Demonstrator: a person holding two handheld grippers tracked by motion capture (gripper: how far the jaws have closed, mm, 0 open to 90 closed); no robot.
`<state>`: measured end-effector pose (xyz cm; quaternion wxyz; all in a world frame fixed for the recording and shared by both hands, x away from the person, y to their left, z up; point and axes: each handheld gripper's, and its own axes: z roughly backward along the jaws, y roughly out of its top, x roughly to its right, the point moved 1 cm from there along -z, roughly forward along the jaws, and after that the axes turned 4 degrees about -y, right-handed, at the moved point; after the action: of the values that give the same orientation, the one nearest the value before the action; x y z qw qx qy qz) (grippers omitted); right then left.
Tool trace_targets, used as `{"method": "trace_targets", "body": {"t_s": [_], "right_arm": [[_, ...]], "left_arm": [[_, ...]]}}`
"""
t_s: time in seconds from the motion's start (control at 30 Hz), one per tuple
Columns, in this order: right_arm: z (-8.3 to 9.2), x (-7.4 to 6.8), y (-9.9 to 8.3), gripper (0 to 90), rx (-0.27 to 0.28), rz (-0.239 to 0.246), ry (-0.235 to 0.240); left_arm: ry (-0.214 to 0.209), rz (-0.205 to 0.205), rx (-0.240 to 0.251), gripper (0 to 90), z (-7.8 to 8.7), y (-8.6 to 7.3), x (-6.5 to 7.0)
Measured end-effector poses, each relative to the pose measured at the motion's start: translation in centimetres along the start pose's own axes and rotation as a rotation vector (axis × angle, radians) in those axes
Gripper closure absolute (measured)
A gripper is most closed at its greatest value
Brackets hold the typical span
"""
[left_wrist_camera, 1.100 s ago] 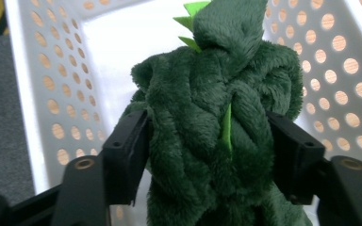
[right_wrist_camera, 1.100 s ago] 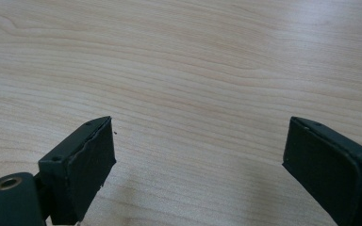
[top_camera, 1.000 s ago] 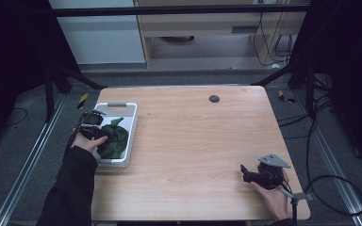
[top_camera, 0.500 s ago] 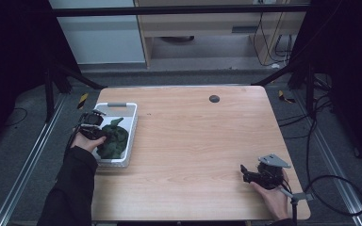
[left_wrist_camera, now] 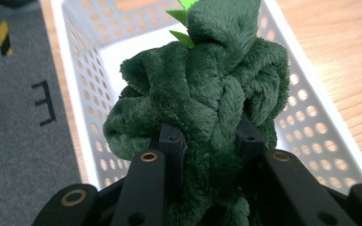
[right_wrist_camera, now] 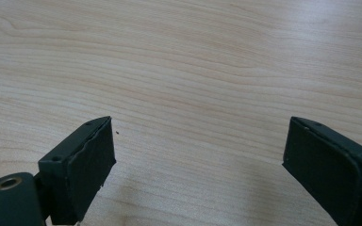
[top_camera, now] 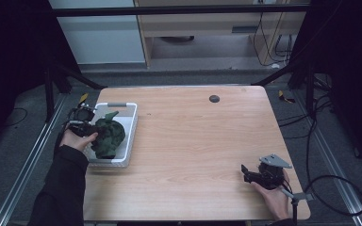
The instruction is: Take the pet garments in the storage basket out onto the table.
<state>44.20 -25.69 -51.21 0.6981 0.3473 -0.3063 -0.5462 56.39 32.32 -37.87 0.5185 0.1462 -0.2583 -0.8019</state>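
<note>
A dark green plush toy (top_camera: pixel 107 134) with light green spikes hangs over the white perforated basket (top_camera: pixel 128 123) at the table's left edge. My left gripper (top_camera: pixel 90 129) is shut on it; in the left gripper view both jaws press into the plush toy (left_wrist_camera: pixel 207 99) above the basket (left_wrist_camera: pixel 311 127). Near the table's front right corner my right gripper (top_camera: pixel 246 173) stands open, held in a hand. In the right gripper view its gripper (right_wrist_camera: pixel 198 155) has jaws spread wide over bare wood with nothing between them.
The wooden table (top_camera: pixel 198 141) has a round dark grommet (top_camera: pixel 214 98) near its far edge. Grey floor with rails runs along both sides, and a yellow-black marker (top_camera: pixel 83 99) lies beyond the basket. A cable trails off the right gripper past the table's corner.
The left gripper has lifted the plush toy slightly and shifted it a little right over the basket. The right gripper has not moved.
</note>
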Motion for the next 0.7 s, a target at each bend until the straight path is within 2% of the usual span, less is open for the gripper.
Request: {"method": "trace_targets", "body": {"t_s": [0.23,0.57,0.67,0.7], "right_arm": [[0.1,0.0,0.0,9.3,0.003,0.003,0.000],[0.0,0.0,0.0,9.3,0.002,0.004,-0.005],[0.0,-0.1,0.0,9.3,0.004,0.009,-0.006],[0.0,-0.1,0.0,9.3,0.006,0.010,-0.005]], "left_arm": [[-0.004,-0.031,0.076,70.4,3.2,0.6,0.7],[-0.022,-0.110,0.116,70.4,6.4,0.7,2.2],[-0.025,-0.126,0.119,70.4,6.7,0.7,2.5],[-0.029,-0.143,0.123,70.4,7.2,0.8,2.9]]}}
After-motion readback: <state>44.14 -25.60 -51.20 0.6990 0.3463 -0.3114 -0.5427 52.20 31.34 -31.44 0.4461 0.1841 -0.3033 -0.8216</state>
